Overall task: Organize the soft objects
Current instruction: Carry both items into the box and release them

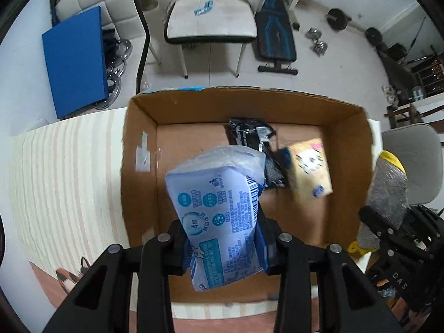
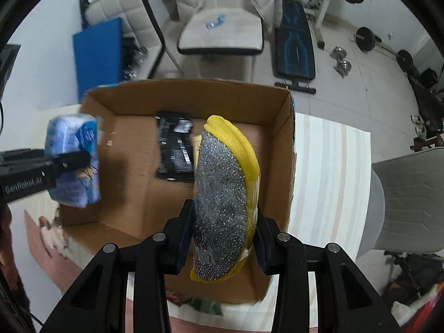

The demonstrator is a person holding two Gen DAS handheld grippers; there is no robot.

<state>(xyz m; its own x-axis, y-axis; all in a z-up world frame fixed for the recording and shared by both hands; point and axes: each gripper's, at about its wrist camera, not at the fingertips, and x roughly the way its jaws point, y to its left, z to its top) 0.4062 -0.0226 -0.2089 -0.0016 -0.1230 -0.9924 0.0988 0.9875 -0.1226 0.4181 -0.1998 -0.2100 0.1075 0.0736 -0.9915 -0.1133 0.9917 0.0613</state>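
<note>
Left tool [image 1: 224, 245] clamped on load; right tool [image 2: 220, 245] likewise.

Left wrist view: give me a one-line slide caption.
Left hand-held gripper holds a blue tissue pack above a cardboard box containing a black packet and an orange pack.

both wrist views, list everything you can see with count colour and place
cardboard box: 1, brown, open on the striped table
black packet: 1, black, on the box floor at the back
cartoon pack: 1, orange-yellow, box floor, right of the black packet
tissue pack: 1, light blue, held above the box
scouring sponge: 1, yellow with silver glitter face, held above the box
chair: 1, white, beyond the table
blue panel: 1, leaning at left
left tool: shut on the tissue pack
right tool: shut on the scouring sponge
</note>
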